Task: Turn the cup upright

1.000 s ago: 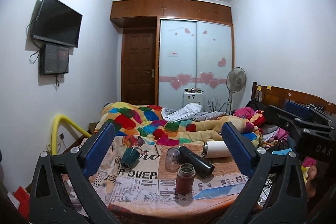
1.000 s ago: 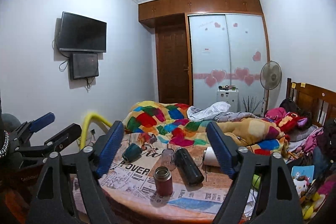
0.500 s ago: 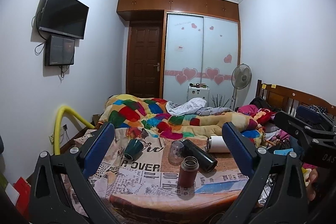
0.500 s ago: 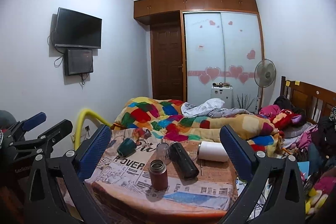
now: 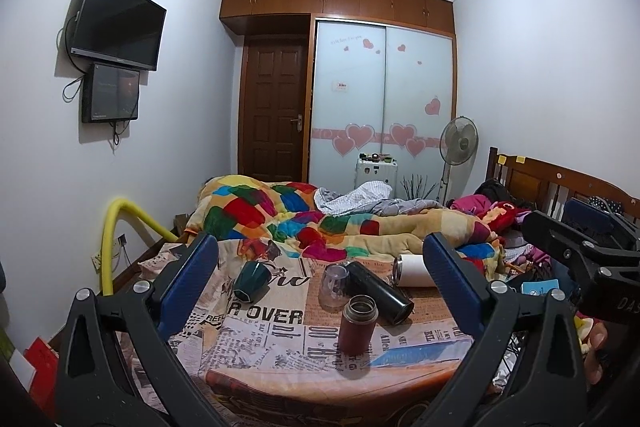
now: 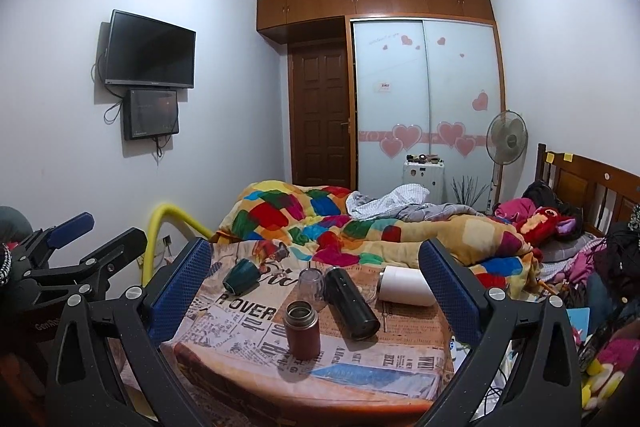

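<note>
Bedroom clutter frames a small round surface [image 5: 280, 379] covered in a newspaper-print cloth, standing at the foot of a bed heaped with a patchwork quilt [image 5: 304, 223]; a wardrobe with pink hearts and a standing fan fill the far wall. Both pairs of tongs hover short of the surface's near edge, apart from everything on it. Left tongs [image 5: 320, 279] and right tongs [image 6: 316, 279] each stand wide open with nothing between the blue pads, which suggests an approach not yet committed to any one object. Several vessels lie or stand on the cloth. A dark green cup [image 5: 250, 279] lies tipped on its side near the far left edge, its mouth facing the near left; it is probably the cup to be set upright, though that is a judgement. Near the middle, a clear plastic cup [image 5: 334, 287] stands mouth down, so it could equally be meant. Just beside it a black flask [image 5: 378, 293] lies on its side, and a white cylinder [image 5: 414, 270] lies at the far right edge. A reddish-brown flask [image 5: 357, 323] already stands upright, lid off, closest to the near edge, where it may obstruct a straight reach.
</note>
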A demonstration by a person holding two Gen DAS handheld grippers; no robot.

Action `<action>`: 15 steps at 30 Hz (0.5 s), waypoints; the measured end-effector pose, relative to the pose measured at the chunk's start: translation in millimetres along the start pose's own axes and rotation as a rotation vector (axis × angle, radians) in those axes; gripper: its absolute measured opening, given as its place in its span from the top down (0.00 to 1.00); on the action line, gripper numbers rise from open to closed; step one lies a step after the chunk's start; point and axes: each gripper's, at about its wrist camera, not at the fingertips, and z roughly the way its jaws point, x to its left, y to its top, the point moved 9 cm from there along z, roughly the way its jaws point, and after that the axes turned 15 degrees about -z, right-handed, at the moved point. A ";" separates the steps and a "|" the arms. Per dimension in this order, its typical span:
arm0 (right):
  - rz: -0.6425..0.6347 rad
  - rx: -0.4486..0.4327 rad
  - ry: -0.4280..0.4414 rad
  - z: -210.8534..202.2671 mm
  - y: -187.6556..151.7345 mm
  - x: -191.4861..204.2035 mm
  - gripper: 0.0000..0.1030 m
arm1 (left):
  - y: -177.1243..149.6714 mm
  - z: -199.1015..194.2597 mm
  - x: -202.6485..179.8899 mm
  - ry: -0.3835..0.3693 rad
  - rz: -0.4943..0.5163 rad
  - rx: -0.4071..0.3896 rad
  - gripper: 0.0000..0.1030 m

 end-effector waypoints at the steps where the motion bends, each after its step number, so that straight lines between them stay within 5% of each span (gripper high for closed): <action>1: 0.000 0.001 0.001 0.5 -2.0 -0.6 0.00 | 0.3 -0.1 0.7 0.000 0.000 0.000 0.00; 15: 0.002 0.005 0.003 0.5 -4.2 -2.8 0.00 | -2.5 4.8 0.8 0.000 -0.001 0.007 0.00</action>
